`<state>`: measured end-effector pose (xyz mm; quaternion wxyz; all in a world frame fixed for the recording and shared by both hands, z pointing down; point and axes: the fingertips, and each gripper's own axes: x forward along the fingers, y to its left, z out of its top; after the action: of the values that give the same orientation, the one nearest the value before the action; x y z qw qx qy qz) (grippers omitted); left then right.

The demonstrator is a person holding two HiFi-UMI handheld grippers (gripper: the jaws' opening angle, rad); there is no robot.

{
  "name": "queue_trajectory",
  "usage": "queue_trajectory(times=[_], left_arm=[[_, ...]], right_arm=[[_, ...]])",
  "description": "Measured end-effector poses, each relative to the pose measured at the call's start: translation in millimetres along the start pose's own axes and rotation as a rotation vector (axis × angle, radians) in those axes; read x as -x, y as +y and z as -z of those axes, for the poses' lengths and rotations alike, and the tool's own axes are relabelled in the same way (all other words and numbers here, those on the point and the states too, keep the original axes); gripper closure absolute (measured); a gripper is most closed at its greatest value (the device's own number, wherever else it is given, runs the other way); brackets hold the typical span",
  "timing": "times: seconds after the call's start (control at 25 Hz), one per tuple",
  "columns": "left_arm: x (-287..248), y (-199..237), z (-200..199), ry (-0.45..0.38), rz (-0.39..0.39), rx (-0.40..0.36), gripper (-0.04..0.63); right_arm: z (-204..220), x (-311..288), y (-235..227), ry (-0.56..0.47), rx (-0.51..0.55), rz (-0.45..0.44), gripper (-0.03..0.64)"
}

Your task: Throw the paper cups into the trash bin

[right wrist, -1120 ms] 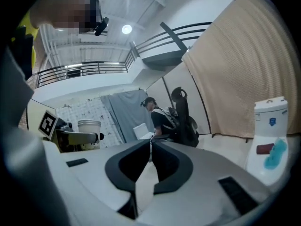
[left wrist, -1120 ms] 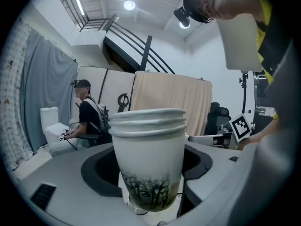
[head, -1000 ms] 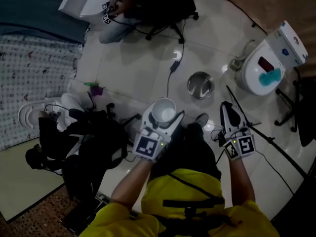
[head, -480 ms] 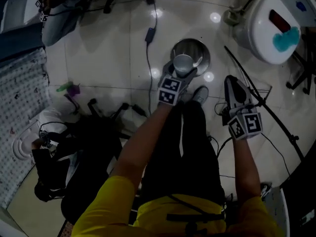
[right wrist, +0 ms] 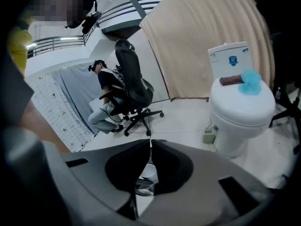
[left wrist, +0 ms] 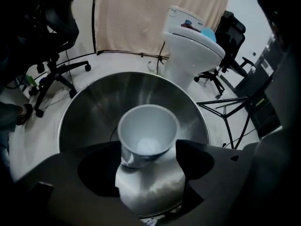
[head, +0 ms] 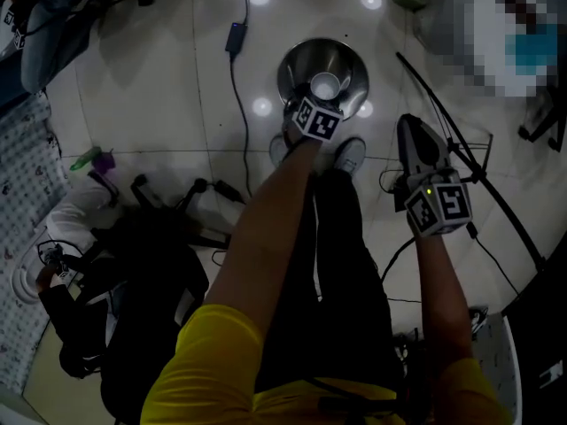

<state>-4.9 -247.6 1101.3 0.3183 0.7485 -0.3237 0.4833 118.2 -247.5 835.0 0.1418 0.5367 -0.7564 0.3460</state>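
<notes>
A pale tiled floor fills the head view, seen steeply from above past the yellow sleeves and dark legs of the person holding the grippers. A white toilet stands in front of a beige curtain, and another person sits on a black office chair well apart from it. A round steel trash bin stands open on the floor just beyond the person's shoes. The left gripper reaches out over the bin, its jaws clamped on the sides of a white paper cup, which is upright, empty, and directly above the bin's mouth. The right gripper hangs beside the bin, its jaws closed together on nothing.
</notes>
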Motion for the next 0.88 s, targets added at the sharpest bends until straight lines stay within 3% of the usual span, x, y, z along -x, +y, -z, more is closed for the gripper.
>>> queue_trajectory(times=[0.04, 0.16, 0.4, 0.52, 0.72, 0.88], left_arm=[[-1, 0, 2, 0.019, -0.006, 0.002, 0.222], [-1, 2, 5, 0.046, -0.024, 0.004, 0.248], [32, 14, 0, -0.013, -0.032, 0.050, 0.259], [91, 21, -40, -0.187, -0.025, 0.140, 0.259], [285, 21, -92, -0.542, 0.001, 0.219, 0.261], [412, 24, -104, -0.688, -0.047, 0.314, 0.275]], right_arm=[[1, -1, -2, 0.006, -0.002, 0.008, 0.597], [1, -4, -6, 0.011, -0.011, 0.024, 0.597], [-9, -9, 0, 0.006, -0.030, 0.025, 0.597], [-25, -12, 2, 0.000, -0.023, 0.017, 0.597], [-68, 20, 48, -0.042, -0.040, -0.009, 0.597], [-112, 52, 92, -0.095, -0.005, -0.059, 0.597]])
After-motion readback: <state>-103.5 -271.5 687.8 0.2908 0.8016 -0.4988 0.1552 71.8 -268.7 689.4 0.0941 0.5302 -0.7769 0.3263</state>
